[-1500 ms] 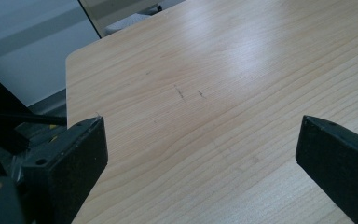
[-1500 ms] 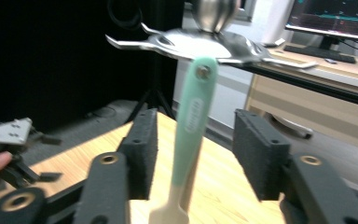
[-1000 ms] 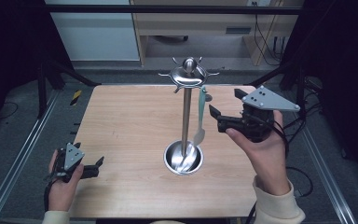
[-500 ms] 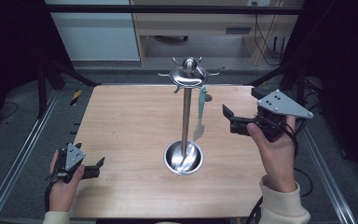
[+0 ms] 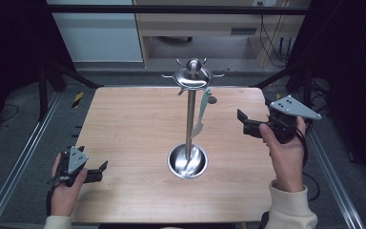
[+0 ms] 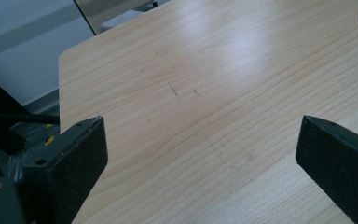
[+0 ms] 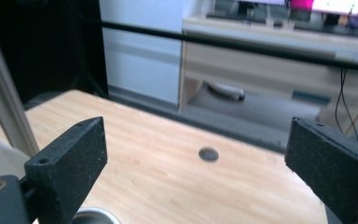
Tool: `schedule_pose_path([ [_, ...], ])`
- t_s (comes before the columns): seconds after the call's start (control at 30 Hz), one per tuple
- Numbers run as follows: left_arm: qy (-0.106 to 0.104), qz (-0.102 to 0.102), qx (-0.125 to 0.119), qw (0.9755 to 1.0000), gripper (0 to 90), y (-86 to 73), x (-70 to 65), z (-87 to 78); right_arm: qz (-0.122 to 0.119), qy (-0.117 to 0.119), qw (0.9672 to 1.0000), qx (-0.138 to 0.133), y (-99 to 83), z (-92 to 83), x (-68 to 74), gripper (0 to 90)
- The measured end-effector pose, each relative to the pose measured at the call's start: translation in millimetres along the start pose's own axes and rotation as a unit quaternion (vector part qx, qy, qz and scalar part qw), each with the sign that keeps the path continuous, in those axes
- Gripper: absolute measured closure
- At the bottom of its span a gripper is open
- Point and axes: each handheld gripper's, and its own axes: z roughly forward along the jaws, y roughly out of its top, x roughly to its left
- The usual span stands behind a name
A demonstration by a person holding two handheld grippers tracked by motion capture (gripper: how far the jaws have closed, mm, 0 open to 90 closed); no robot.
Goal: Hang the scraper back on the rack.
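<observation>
Jaws spread on both: right gripper point(image 5: 242, 122) just right of stand point(image 5: 189, 119), left gripper point(image 5: 100, 170) well apart, seemingly resting on table point(image 5: 133, 124)

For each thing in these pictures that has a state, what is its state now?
Left gripper: open, holding nothing, low over the wooden table.
Right gripper: open, holding nothing, raised beside the stand.
Tall steel utensil stand: upright on its round base.
Pale green spatula: hanging from the stand's top, apart from both grippers.
</observation>
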Motion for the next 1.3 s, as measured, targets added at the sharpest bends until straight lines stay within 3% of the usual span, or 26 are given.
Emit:
schedule_pose_path([
  [0.2,-0.001,0.000,0.002,1.0000,2.0,0.2,0.0,0.6,0.016,-0.011,0.9998,-0.003,-10.0,6.3,-5.8,6.8],
  [0.4,-0.002,0.000,0.003,1.0000,2.0,0.5,-1.1,1.7,0.030,-0.017,0.9992,0.023,-24.0,15.3,-11.3,7.7],
  [0.93,0.000,0.000,0.005,1.0000,2.0,0.1,-0.9,1.6,0.021,-0.009,0.9956,0.091,-68.6,42.5,-15.1,10.0],
  [1.3,0.001,-0.001,0.004,1.0000,2.0,0.1,0.0,1.8,0.019,-0.021,0.9903,0.136,-98.4,56.9,-19.3,10.3],
])
